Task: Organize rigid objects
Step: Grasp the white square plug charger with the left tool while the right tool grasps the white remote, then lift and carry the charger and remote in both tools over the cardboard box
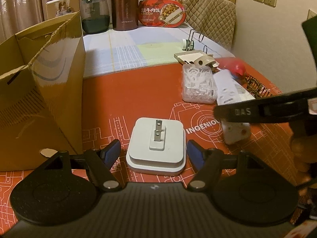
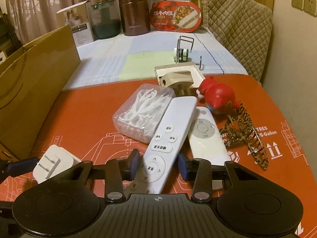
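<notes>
A red printed mat (image 2: pixel 99 107) covered the near end of the counter (image 1: pixel 126 45), with a large brown paper bag (image 1: pixel 39 91) standing at its left edge. Along the far side stood a brown flask (image 2: pixel 133 11), a dark glass jar (image 2: pixel 105 19) and a red meal box (image 2: pixel 176 15). On the mat lay a clear box of floss picks (image 2: pixel 138 111), a long white remote (image 2: pixel 168 138) resting partly over a second, rounded remote (image 2: pixel 206 136), a red toy figure (image 2: pixel 218 97), a patterned hair claw (image 2: pixel 245 132) and a white plug adapter (image 1: pixel 156 144), prongs up. The left tool (image 1: pixel 154 150) stood apart, a blue pad on either side of the adapter and clear of it. The right tool (image 2: pixel 158 166) straddled the long remote's lower end; whether its pads pressed the remote could not be told.
</notes>
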The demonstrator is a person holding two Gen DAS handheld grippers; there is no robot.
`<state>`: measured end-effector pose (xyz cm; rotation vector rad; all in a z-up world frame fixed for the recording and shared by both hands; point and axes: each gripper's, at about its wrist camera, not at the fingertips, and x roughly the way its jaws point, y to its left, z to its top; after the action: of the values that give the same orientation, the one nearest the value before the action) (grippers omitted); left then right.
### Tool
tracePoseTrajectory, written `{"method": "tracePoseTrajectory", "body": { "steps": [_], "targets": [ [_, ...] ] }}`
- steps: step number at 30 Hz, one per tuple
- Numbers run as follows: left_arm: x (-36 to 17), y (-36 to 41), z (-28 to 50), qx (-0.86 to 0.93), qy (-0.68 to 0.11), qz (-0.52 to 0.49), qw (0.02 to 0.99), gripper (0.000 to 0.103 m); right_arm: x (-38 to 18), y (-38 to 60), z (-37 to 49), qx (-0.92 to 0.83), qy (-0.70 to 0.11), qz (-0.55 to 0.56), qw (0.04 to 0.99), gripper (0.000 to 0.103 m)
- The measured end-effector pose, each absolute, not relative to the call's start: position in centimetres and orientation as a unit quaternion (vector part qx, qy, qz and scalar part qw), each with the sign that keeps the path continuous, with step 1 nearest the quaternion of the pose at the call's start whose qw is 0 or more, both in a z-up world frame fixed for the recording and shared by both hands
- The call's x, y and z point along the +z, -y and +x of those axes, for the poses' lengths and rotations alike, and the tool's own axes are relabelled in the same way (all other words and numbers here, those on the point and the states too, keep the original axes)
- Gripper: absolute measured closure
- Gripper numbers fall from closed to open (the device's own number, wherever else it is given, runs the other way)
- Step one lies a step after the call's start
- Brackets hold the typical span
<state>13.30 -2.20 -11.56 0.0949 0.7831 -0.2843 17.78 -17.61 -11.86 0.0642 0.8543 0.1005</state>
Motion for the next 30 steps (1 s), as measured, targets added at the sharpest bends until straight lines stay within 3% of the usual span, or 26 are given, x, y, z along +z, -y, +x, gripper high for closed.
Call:
{"method": "tracePoseTrajectory", "body": {
  "steps": [10,30],
  "targets": [
    [-11.4,2.0,13.3,-0.141,-0.380,0.038,0.913,0.033,-11.4,18.6,15.5,0.062,-0.431,0.053,0.898,0.094],
    [-12.0,2.3,14.0,-0.145,-0.388,0.036,0.910,0.036,-11.7,18.2,16.5,0.052,-0.405,0.034,0.912,0.094]
  ]
}}
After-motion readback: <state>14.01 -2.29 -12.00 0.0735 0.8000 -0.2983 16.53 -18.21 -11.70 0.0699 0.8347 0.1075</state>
